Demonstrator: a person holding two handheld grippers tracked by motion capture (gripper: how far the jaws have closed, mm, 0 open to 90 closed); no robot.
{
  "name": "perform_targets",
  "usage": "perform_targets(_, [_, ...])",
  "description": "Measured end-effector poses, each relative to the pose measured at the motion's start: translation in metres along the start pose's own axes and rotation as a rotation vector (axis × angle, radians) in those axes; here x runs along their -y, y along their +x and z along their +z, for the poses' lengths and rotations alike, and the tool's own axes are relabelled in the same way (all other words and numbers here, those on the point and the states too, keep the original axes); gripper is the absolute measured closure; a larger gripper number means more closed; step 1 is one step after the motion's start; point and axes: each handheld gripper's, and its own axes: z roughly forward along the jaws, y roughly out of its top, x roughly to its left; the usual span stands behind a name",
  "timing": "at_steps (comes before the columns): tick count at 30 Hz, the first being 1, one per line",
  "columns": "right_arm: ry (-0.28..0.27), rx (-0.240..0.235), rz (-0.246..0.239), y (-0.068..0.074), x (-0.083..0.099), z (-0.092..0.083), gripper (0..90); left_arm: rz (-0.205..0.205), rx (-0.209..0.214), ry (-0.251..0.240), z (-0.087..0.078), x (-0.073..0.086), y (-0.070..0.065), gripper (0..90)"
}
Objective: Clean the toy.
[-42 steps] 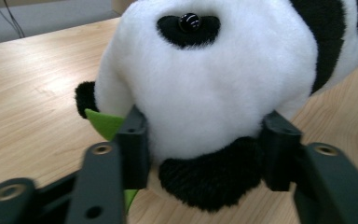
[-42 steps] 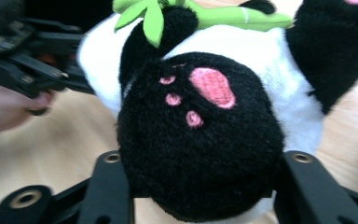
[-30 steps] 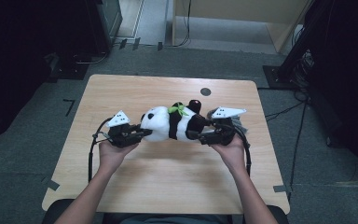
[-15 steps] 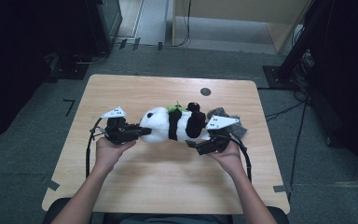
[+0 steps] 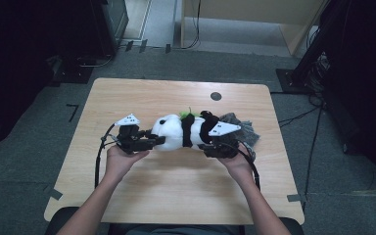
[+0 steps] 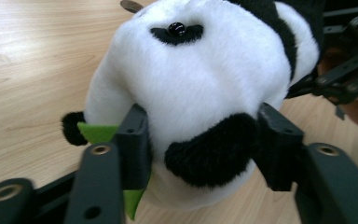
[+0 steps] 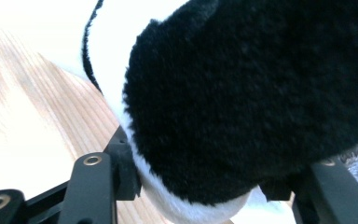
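We have the panda (image 5: 183, 133) lying mid-counter (image 5: 142, 98), head toward 9 o'clock. Our left gripper (image 6: 200, 140) has just been opening, fingers now half spread astride its head, barely touching. Our right gripper (image 7: 200, 186) has just been closing, fingers pressing the black rear. Grey cloth (image 5: 242, 128) lies at 3 o'clock; lifting seems left
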Motion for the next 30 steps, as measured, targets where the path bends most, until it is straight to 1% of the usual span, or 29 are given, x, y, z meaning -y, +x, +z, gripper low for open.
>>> perform_targets(1, [0.000, -0.005, 0.013, -0.002, 0.000, -0.001, 45.6, 0.013, 0.000, -0.013, 0.000, 0.000, 0.001, 35.6])
perform_targets(3, [0.000, -0.020, 0.046, -0.005, -0.001, -0.002, 45.6, 0.050, 0.001, -0.058, -0.003, 0.001, 0.001, 30.4])
perform_targets(4, [-0.002, -0.030, 0.066, -0.008, -0.001, -0.004, 45.7, 0.071, -0.005, -0.068, -0.004, 0.002, 0.002, 28.9])
perform_targets(6, [-0.006, -0.038, 0.087, -0.011, -0.002, -0.006, 45.7, 0.095, -0.023, -0.077, -0.006, 0.002, 0.002, 28.2])
perform_targets(7, [-0.007, -0.036, 0.094, -0.013, -0.002, -0.007, 45.7, 0.108, -0.033, -0.080, -0.008, 0.003, 0.002, 28.3])
perform_targets(8, [-0.008, -0.035, 0.106, -0.015, -0.002, -0.009, 45.6, 0.121, -0.033, -0.077, -0.009, 0.004, 0.003, 28.6])
perform_targets(9, [-0.014, -0.036, 0.130, -0.018, -0.002, -0.011, 45.5, 0.141, -0.038, -0.071, -0.010, 0.006, 0.004, 29.9])
perform_targets(10, [-0.020, -0.048, 0.168, -0.021, -0.001, -0.013, 45.4, 0.163, -0.039, -0.057, -0.010, 0.008, 0.005, 30.2])
perform_targets(11, [-0.033, -0.060, 0.200, -0.025, 0.000, -0.015, 45.5, 0.185, -0.048, -0.035, -0.010, 0.011, 0.006, 30.2])
perform_targets(12, [-0.044, -0.074, 0.224, -0.029, 0.001, -0.018, 45.4, 0.194, -0.048, -0.032, -0.009, 0.013, 0.006, 30.1])
perform_targets(13, [-0.045, -0.082, 0.235, -0.030, 0.001, -0.020, 45.4, 0.202, -0.043, -0.034, -0.008, 0.015, 0.006, 30.1])
perform_targets(15, [-0.038, -0.092, 0.238, -0.032, 0.001, -0.025, 45.2, 0.213, -0.029, -0.048, -0.006, 0.017, 0.004, 30.1])
perform_targets(17, [-0.040, -0.100, 0.238, -0.031, 0.000, -0.027, 45.1, 0.242, -0.030, -0.063, -0.003, 0.017, 0.000, 29.5])
perform_targets(18, [-0.041, -0.115, 0.246, -0.030, 0.000, -0.028, 45.0, 0.250, -0.030, -0.066, -0.002, 0.017, -0.001, 27.9])
perform_targets(20, [-0.040, -0.150, 0.258, -0.029, -0.001, -0.029, 44.8, 0.259, -0.015, -0.081, 0.001, 0.018, -0.003, 24.2])
perform_targets(22, [-0.043, -0.163, 0.248, -0.026, -0.003, -0.030, 44.8, 0.265, -0.014, -0.091, 0.002, 0.019, -0.005, 22.4])
perform_targets(24, [-0.044, -0.189, 0.242, -0.024, -0.004, -0.031, 45.1, 0.259, -0.012, -0.106, 0.003, 0.019, -0.006, 19.6])
perform_targets(26, [-0.044, -0.230, 0.242, -0.020, -0.006, -0.030, 45.7, 0.260, -0.037, -0.123, 0.003, 0.019, -0.008, 18.3])
perform_targets(28, [-0.037, -0.256, 0.233, -0.014, -0.007, -0.027, 46.1, 0.249, -0.051, -0.136, 0.002, 0.019, -0.007, 18.9])
perform_targets(30, [-0.039, -0.263, 0.240, -0.011, -0.008, -0.025, 46.2, 0.227, -0.041, -0.146, 0.000, 0.019, -0.004, 24.1])
